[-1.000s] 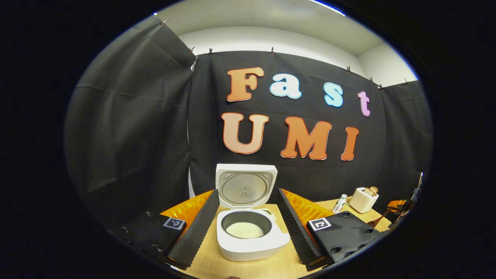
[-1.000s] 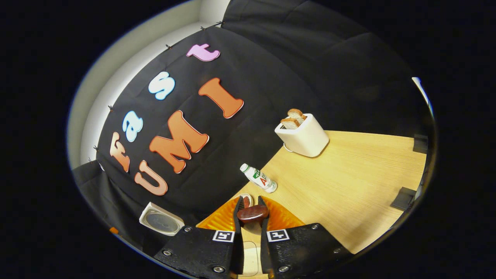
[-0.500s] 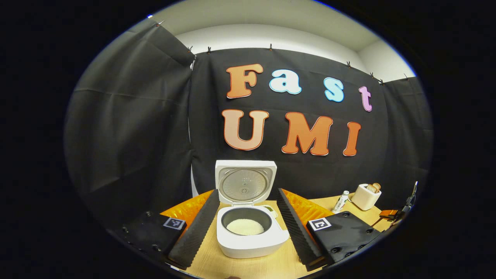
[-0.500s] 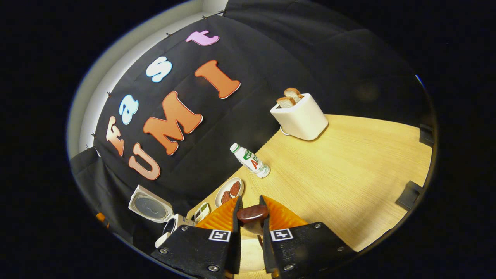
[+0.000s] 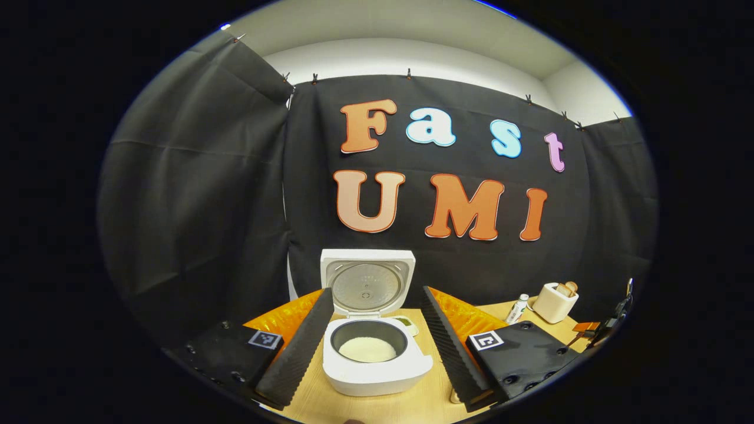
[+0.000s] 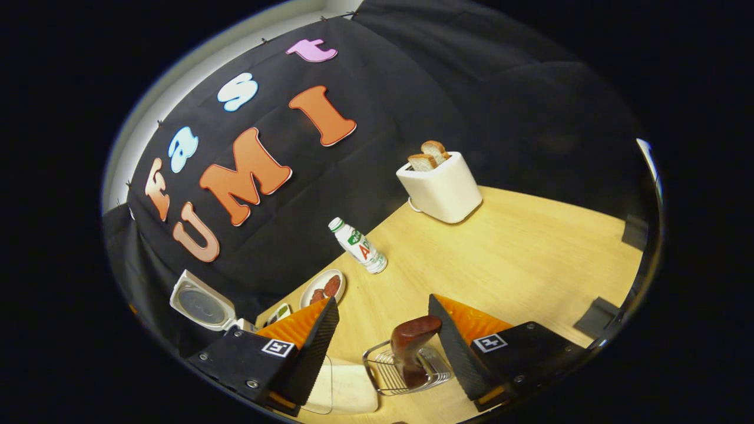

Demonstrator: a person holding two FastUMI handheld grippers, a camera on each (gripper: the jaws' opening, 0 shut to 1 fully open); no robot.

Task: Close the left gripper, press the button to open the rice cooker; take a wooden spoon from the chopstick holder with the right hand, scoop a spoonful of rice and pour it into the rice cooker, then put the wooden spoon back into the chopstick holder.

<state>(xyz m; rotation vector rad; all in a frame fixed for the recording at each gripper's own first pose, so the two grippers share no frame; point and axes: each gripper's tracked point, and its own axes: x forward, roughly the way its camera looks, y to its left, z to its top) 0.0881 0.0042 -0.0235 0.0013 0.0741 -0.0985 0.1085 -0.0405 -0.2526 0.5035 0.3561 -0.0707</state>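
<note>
Right tongs (image 6: 383,327), earlier clamping wooden spoon (image 6: 410,347), now gape wide, empty.

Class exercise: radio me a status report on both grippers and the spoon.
Left gripper open, facing open white rice cooker. Right gripper open; dark wooden spoon standing in wire chopstick holder. Nothing obstructing.

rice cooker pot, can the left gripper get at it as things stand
Probably yes: the rice cooker stands with its lid up, straight ahead of the open left gripper, and nothing lies between them on the table.

Hand-held gripper (image 6: 377,347): black screwed blocks, square markers.
</note>
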